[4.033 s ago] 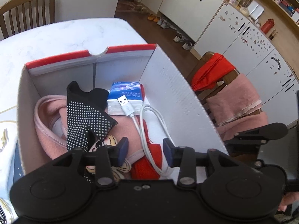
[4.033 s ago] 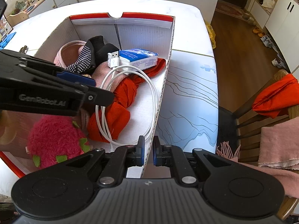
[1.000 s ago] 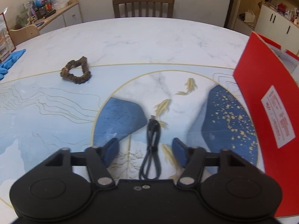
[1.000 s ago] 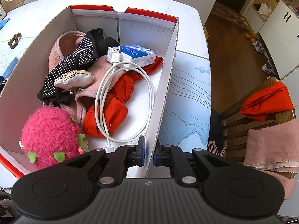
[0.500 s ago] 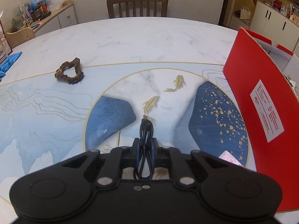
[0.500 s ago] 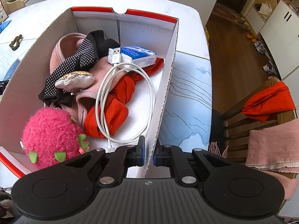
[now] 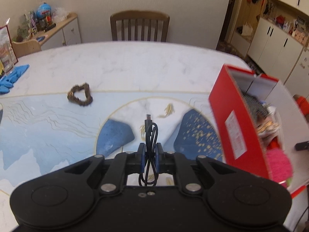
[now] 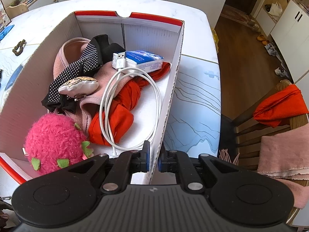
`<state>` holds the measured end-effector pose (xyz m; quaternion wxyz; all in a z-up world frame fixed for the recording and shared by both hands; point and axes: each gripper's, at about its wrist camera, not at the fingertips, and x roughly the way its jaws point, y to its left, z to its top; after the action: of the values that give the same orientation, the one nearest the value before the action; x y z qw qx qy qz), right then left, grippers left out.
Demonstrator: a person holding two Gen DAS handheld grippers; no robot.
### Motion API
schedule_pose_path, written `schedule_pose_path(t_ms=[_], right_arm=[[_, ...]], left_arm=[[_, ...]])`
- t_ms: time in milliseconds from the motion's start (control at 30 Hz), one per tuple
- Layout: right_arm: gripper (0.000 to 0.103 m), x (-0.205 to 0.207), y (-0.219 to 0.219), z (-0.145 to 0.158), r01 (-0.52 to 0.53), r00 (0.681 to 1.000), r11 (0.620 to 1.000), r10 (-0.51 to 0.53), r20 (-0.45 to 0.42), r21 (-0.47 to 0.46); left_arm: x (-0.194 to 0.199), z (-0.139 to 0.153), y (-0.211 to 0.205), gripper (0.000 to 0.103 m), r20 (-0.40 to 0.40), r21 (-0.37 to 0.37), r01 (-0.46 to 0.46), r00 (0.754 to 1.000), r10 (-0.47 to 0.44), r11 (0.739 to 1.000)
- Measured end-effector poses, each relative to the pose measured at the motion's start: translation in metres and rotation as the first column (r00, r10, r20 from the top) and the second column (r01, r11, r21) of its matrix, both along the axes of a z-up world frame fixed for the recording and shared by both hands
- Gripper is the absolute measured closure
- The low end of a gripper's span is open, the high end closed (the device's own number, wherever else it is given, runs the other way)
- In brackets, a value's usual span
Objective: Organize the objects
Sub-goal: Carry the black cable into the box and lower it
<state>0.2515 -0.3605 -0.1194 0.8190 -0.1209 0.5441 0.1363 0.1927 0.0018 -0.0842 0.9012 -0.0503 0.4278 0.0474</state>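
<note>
My left gripper (image 7: 150,155) is shut on a coiled black cable (image 7: 151,135) and holds it above the table, its plug pointing forward. The red and white cardboard box (image 7: 234,123) stands to its right. My right gripper (image 8: 153,159) is shut on the box's right wall (image 8: 170,98). In the box lie a white USB cable (image 8: 133,104), a blue tissue pack (image 8: 143,60), a black dotted sock (image 8: 81,67), pink cloth (image 8: 63,58), red cloth (image 8: 123,112) and a pink plush fruit (image 8: 53,141).
A brown scrunchie (image 7: 80,94) lies on the marble table (image 7: 125,63), also seen in the right wrist view (image 8: 19,47). Blue cloth (image 7: 11,78) is at the table's left edge. Wooden chairs stand behind the table (image 7: 140,26) and to the right (image 8: 270,119).
My left gripper closed on the black cable and lifted it off the table, turning toward the box. My right gripper kept its hold on the box wall.
</note>
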Motion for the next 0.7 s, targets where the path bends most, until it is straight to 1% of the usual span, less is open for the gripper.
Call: schedule_pose_path(t_ms=[100, 233, 333, 433, 533, 700], right_arm=[[0.095, 0.000, -0.001, 0.000, -0.005, 1.000, 1.000, 0.005, 0.001, 0.004], [0.095, 0.001, -0.002, 0.000, -0.011, 1.000, 1.000, 0.011, 0.001, 0.009], [0.095, 0.001, -0.003, -0.001, -0.012, 1.000, 1.000, 0.012, 0.001, 0.013], [0.095, 0.001, -0.003, -0.001, -0.018, 1.000, 1.000, 0.018, 0.001, 0.016], [0.095, 0.002, -0.004, -0.001, -0.021, 1.000, 1.000, 0.020, 0.002, 0.021], [0.095, 0.002, -0.005, -0.001, -0.023, 1.000, 0.999, 0.023, 0.002, 0.026]], left_arm=[[-0.004, 0.018, -0.003, 0.096, 0.035, -0.020, 0.003, 0.999, -0.002, 1.000], [-0.006, 0.046, -0.011, 0.097, 0.094, -0.016, 0.023, 0.995, -0.021, 1.000], [-0.005, 0.071, -0.015, 0.097, 0.151, -0.016, 0.040, 0.988, -0.037, 0.999], [-0.001, 0.091, -0.024, 0.097, 0.192, -0.012, 0.070, 0.979, -0.066, 0.998], [0.003, 0.105, -0.037, 0.097, 0.208, -0.028, 0.120, 0.972, -0.111, 0.992], [0.009, 0.114, -0.066, 0.097, 0.216, -0.062, 0.209, 0.957, -0.191, 0.976]])
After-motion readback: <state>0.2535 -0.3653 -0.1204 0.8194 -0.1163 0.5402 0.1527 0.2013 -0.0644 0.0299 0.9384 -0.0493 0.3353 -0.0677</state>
